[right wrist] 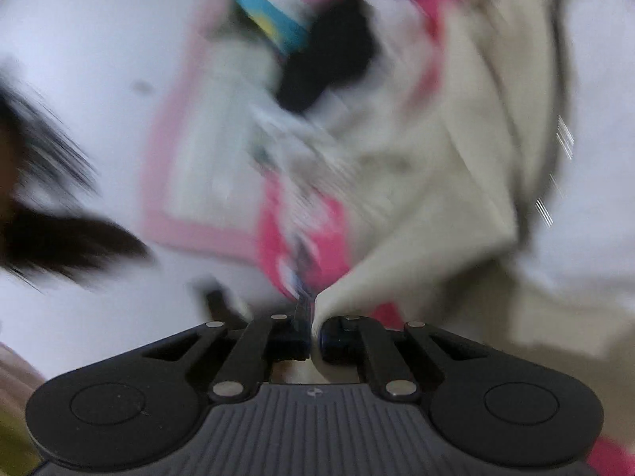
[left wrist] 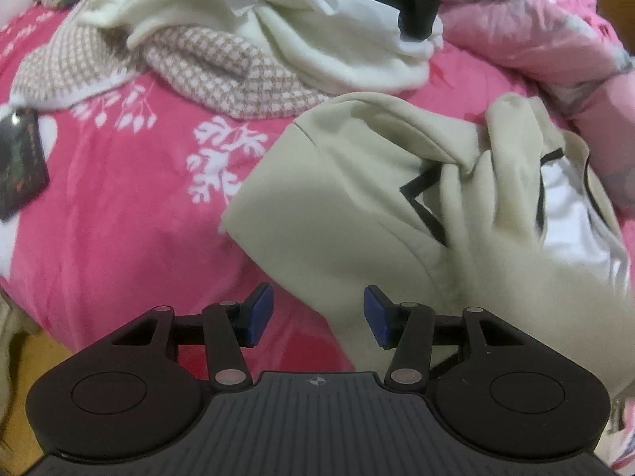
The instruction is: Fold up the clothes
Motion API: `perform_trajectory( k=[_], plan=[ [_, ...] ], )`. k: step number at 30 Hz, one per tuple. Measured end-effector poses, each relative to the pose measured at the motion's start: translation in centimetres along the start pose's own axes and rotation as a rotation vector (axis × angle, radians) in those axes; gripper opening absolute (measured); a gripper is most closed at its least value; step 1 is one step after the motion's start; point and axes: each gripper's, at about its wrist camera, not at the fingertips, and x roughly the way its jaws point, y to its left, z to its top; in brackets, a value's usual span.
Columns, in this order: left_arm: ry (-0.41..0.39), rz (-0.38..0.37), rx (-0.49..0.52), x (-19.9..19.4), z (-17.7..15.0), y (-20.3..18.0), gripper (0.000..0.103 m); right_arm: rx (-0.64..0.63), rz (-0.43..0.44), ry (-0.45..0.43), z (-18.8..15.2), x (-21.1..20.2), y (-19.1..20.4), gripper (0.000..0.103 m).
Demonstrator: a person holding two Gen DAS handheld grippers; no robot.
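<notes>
Right claw (right wrist: 313, 327) pinched on soft beige garment (right wrist: 456, 182); left claw (left wrist: 318, 315), blue-padded, agape above pink floral bedspread (left wrist: 131, 206).

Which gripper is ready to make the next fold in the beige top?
Probably the right gripper: it is shut on a corner of the beige top, so it can carry the cloth over. The left gripper hangs open above the pink bedspread, holding nothing.

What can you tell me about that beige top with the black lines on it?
The beige top looks like soft, thick fabric, with a black-outlined white panel on its front. It lies crumpled on the pink floral bedspread, one sleeve draped over it. The right gripper is shut on a pinch of it; the left gripper stands open, not gripping.
</notes>
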Motion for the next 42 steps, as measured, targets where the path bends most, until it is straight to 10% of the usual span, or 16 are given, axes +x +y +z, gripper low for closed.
perform_trajectory(
  k=[9,19,27,30,42],
  plan=[
    [-0.131,-0.031,0.021,2.7,4.7,1.4,0.082,-0.107,0.217,-0.303,10.0,-5.3,7.1,0.005],
    [-0.083,-0.125,0.214,7.8,8.9,0.0,0.092,-0.115,0.244,-0.343,13.3,-4.6,6.7,0.005],
    [0.052,-0.148,0.078,9.5,8.5,0.2,0.019,-0.147,0.232,-0.337,15.0,-3.4,7.1,0.005],
    [0.089,-0.248,-0.034,8.3,7.5,0.2,0.009,-0.187,0.236,-0.353,15.8,-4.1,8.1,0.005],
    [0.396,-1.064,-0.382,1.1,-3.1,-10.1,0.007,-0.322,0.286,-0.491,20.6,-9.6,13.9,0.005]
  ],
)
